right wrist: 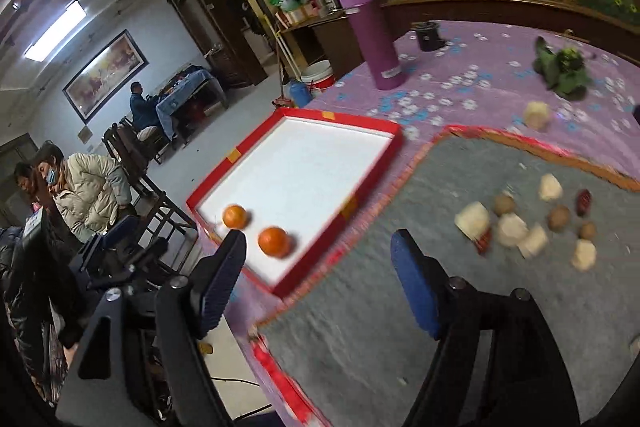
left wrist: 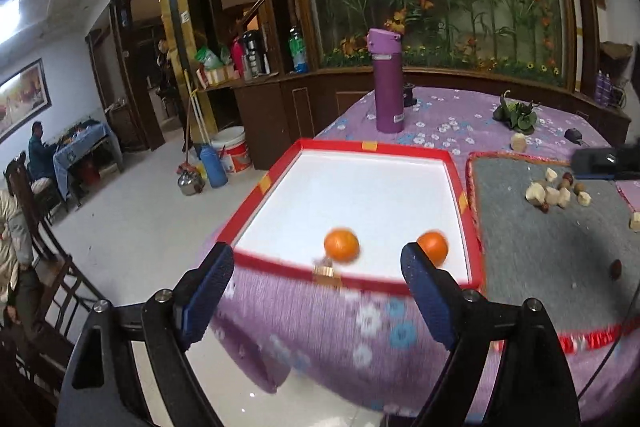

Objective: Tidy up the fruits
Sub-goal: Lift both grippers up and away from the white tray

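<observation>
Jaws of both grippers spread wide, holding nothing.
Two oranges (left wrist: 341,245) lie inside the red tray (left wrist: 256,193), apparently sorted; pale pieces (right wrist: 512,229) on the grey mat (right wrist: 380,287) beside it probably wait.

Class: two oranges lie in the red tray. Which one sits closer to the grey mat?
The orange nearer the tray's mat-side wall; the other orange lies further towards the room side.

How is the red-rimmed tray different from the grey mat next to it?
The tray has raised red walls and a smooth white floor; the grey mat lies flat and fuzzy with a red fringe. The tray holds two oranges; the mat holds scattered pale chunks and small brown fruits. Both rest on the purple tablecloth.
</observation>
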{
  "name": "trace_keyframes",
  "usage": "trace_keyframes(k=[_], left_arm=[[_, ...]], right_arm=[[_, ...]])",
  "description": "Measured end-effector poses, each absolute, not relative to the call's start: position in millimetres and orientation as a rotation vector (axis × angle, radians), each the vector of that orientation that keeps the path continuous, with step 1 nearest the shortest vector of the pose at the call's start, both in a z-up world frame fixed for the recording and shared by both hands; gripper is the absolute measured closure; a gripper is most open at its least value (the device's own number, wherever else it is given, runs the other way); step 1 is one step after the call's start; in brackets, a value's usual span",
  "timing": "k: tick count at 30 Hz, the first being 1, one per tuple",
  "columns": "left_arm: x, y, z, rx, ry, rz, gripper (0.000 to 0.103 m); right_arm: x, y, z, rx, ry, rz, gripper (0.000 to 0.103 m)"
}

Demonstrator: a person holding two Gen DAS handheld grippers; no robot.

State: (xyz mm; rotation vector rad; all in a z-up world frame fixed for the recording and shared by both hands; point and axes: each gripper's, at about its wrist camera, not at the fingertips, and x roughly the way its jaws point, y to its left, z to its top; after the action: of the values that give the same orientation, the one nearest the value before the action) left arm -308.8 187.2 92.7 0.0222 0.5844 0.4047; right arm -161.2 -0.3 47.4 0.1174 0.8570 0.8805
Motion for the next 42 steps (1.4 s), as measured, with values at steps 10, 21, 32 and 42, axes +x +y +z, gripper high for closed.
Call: trace_keyframes(k=[10,21,32,42], left_arm=[[-334.5,180.6,80.3,0.068,0.65,0.437,0.017],[-339.4,186.8,87.4,0.036,0.626,0.47,0.017],[-338.8,186.2,85.7,0.037,0.635,0.48,0.017],[-335.7,177.4,84.1,0.064,0.646,0.465,0.017]], right_arm=[[-163.1,-118.8,12.4,0.282,0.791,0.74,0.026],[-150.2,-179.7,-13.7,0.462,0.724,0.662,0.026],[-144.8,-187.3,-19.8,0.497,0.73,0.657,0.025],[-142.7,-193.3,-22.8,0.524,0.735,0.645,0.025]])
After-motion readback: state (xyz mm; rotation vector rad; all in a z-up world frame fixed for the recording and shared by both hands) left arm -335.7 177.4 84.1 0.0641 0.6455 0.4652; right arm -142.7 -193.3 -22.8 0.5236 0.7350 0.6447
